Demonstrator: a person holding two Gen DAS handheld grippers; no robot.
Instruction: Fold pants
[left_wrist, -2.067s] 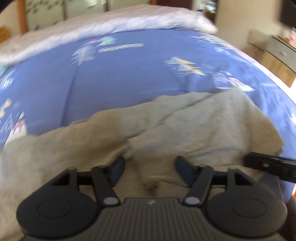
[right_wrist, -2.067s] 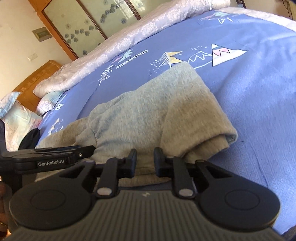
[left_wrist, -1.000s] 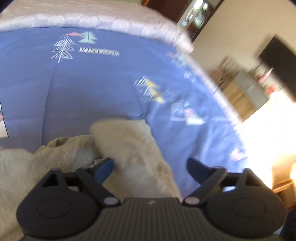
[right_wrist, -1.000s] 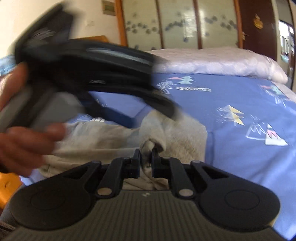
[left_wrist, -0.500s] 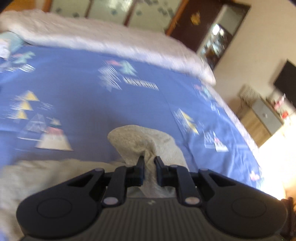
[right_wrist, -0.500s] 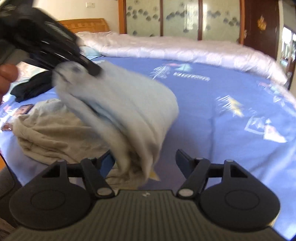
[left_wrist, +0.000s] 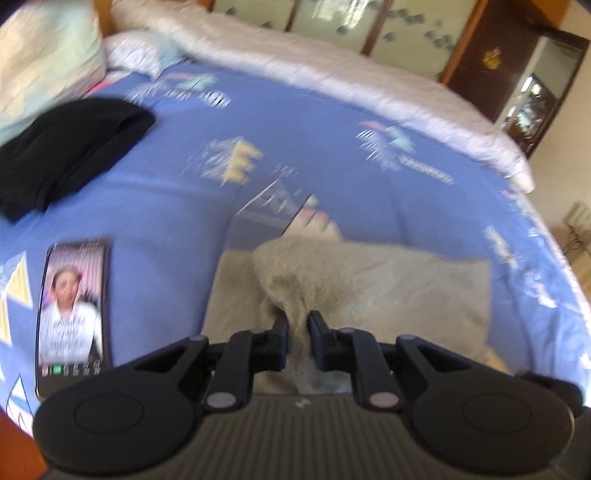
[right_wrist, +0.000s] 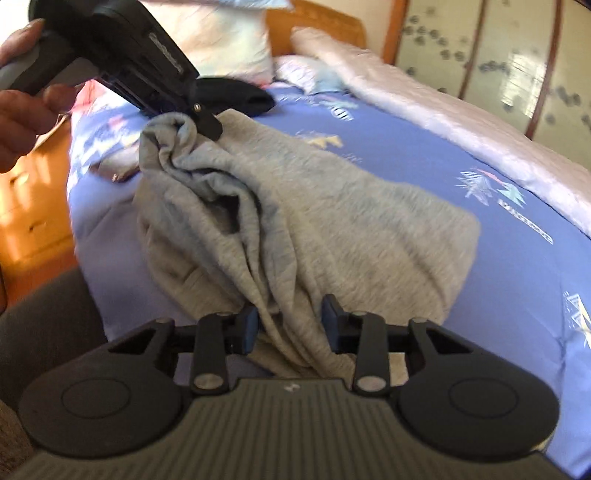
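Note:
The grey pants (right_wrist: 332, 221) lie bunched on the blue bedspread (right_wrist: 461, 158). My left gripper (left_wrist: 295, 325) is shut on a fold of the pants (left_wrist: 369, 288) and holds that end lifted off the bed. In the right wrist view the left gripper (right_wrist: 207, 122) shows at the upper left, pinching the raised cloth. My right gripper (right_wrist: 290, 328) is open, its fingers either side of a hanging fold of the pants near the bed's edge.
A phone (left_wrist: 72, 314) with a lit screen lies on the bedspread at the left. A black garment (left_wrist: 62, 155) lies further back left. Pillows (left_wrist: 44, 62) and a white quilt (left_wrist: 332, 74) line the far side. A wooden floor (right_wrist: 33, 206) is left of the bed.
My left gripper, shut on the pants, has swung left across the bed with the lifted end. My right gripper has narrowed somewhat around the hanging fold.

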